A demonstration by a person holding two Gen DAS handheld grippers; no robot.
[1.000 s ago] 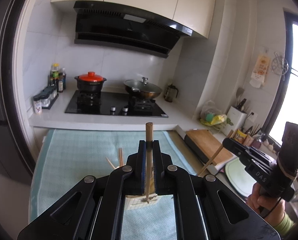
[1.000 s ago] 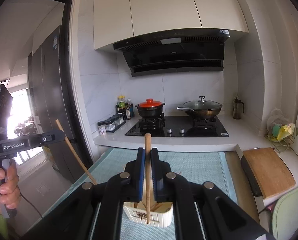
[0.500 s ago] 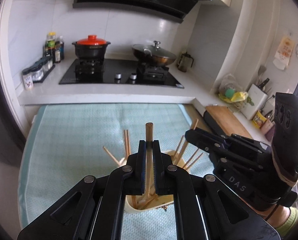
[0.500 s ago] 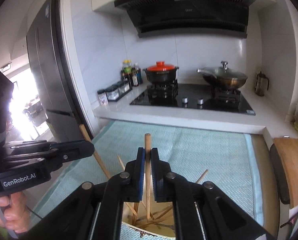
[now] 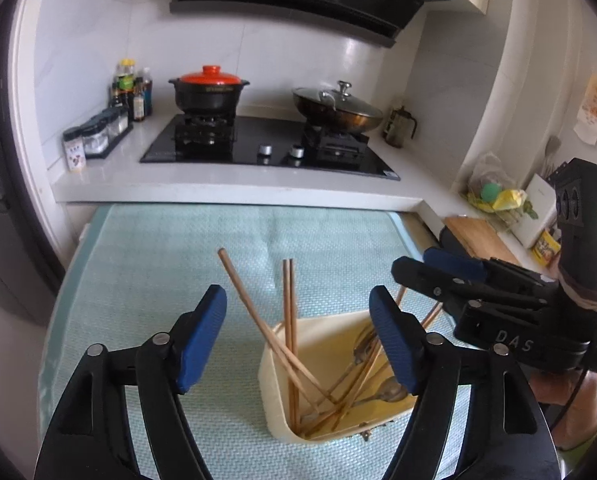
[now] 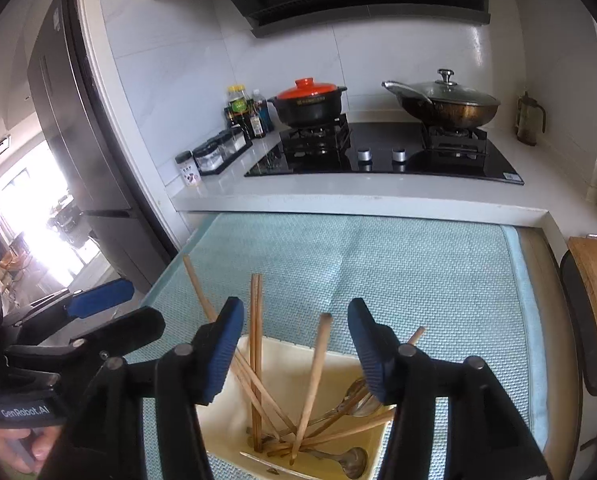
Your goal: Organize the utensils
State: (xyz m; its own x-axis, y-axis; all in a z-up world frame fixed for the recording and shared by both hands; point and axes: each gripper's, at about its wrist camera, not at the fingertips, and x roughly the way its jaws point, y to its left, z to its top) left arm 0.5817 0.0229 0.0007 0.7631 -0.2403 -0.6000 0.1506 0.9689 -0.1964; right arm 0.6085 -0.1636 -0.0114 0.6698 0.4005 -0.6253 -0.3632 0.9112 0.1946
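Observation:
A cream container (image 5: 274, 396) stands on the teal mat (image 5: 178, 264) and holds several wooden chopsticks (image 5: 286, 300) and metal spoons (image 5: 390, 394). My left gripper (image 5: 296, 308) hovers just above it. Its jaws are opening, and the pads touch nothing. In the right wrist view, my right gripper (image 6: 296, 312) is over the same container (image 6: 222, 424), jaws opening. One chopstick (image 6: 316, 360) leans loose between its pads, lower end in the container. Each view shows the other gripper beside it: the right gripper (image 5: 414, 264) and the left gripper (image 6: 126, 312).
Behind the mat is a black hob (image 5: 266, 148) with a red-lidded pot (image 5: 208, 90) and a lidded wok (image 5: 338, 106). Spice jars (image 5: 98, 132) stand at the back left. A wooden cutting board (image 5: 478, 236) lies to the right, and a fridge (image 6: 78, 120) stands to the left.
Both grippers came down over the container while shut on a chopstick each. Both have now opened and let go, and the chopsticks stand in the container.

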